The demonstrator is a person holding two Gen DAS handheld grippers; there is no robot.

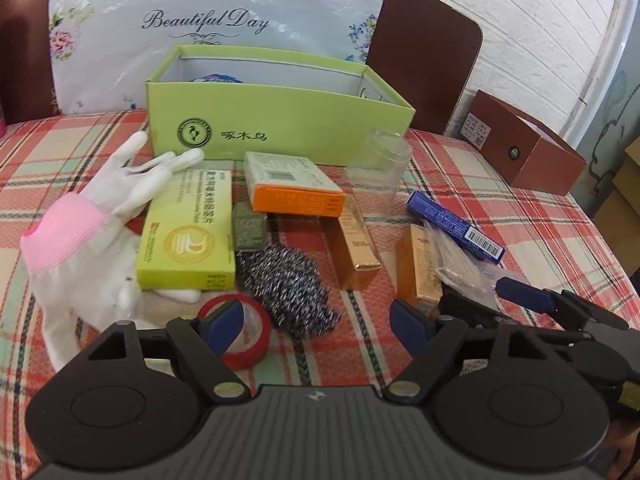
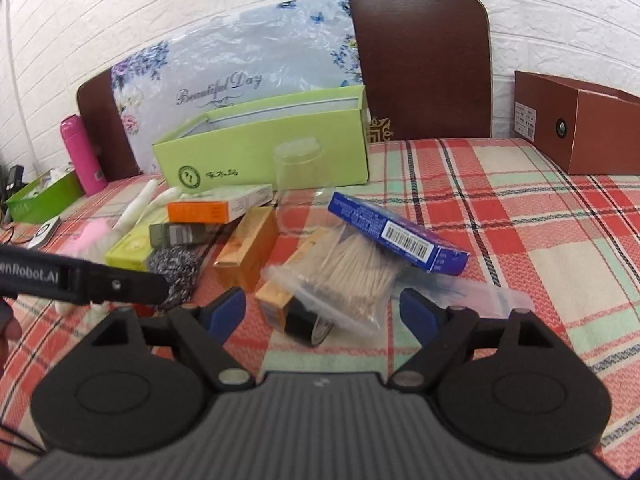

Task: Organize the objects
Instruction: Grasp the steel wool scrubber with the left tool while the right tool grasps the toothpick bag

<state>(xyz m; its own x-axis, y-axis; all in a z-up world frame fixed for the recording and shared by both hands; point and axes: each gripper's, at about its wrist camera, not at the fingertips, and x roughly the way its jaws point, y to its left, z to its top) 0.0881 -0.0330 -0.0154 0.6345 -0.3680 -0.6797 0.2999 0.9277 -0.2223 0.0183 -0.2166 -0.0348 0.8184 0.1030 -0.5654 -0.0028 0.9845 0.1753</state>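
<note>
A pile of small items lies on the plaid tablecloth in front of an open green box. In the pile are a white glove with a pink cuff, a yellow-green carton, an orange carton, a steel scourer, a red tape roll, two gold cartons, a clear cup and a blue carton. My left gripper stands open just before the scourer. My right gripper is open, with a bag of wooden sticks lying between its fingers, untouched.
A brown cardboard box sits at the far right of the table. A pink bottle and a green tray stand at the far left. Dark chair backs and a floral board rise behind the green box.
</note>
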